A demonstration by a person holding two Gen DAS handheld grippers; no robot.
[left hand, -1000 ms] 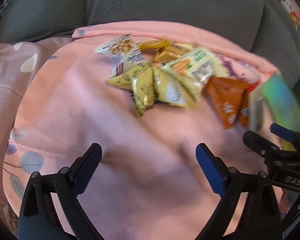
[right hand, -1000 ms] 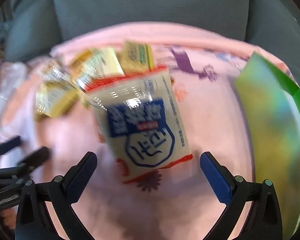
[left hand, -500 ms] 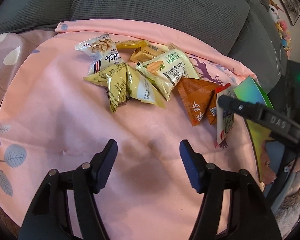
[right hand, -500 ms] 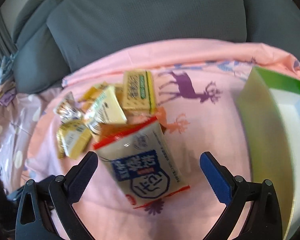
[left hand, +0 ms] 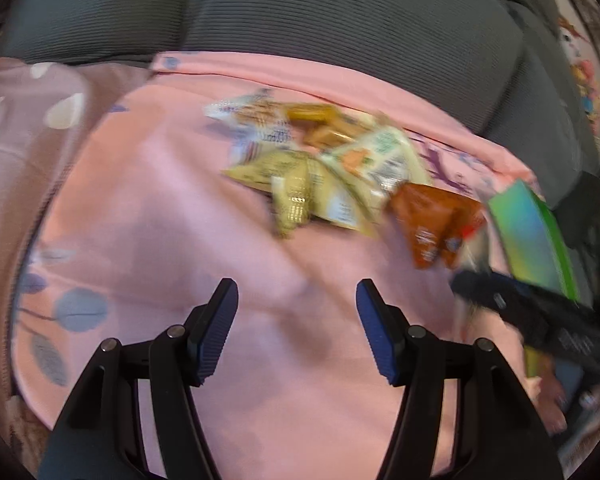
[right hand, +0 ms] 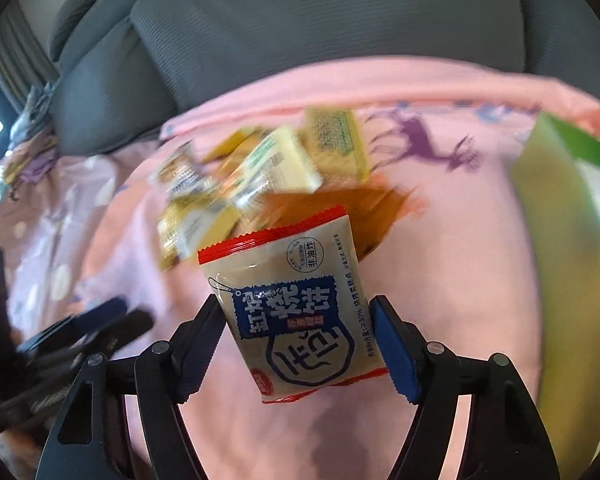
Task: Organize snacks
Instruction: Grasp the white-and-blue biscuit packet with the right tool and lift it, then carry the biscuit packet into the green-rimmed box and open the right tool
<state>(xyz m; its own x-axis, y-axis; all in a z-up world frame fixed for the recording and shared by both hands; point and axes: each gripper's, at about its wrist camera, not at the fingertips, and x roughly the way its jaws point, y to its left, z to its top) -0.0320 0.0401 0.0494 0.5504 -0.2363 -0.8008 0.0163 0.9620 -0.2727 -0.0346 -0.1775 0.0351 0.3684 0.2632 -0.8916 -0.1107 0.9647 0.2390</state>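
- Grey sofa cushions [right hand: 340, 32] are seen behind a pink deer-print sheet [left hand: 172, 240] that carries the snacks.
- A beige biscuit packet with a red edge [right hand: 296, 312] is now pinched by the right gripper [right hand: 298, 344], whose jaws have just been closing onto its sides; a lift toward the green box [right hand: 556, 272] is judged likely.
- Half-open jaws with nothing between them are shown by the left gripper [left hand: 296, 328].
- A snack pile [left hand: 324, 164] is left on the sheet.

Motion blur smears the pile of snack packets [left hand: 320, 172], so I cannot read their print. My right gripper [right hand: 298, 346] and the cracker packet [right hand: 296, 320] it clamps hide the pink sheet [right hand: 440, 264] beneath. The green box [right hand: 568, 248], perhaps open-topped, is cut off at the right edge.
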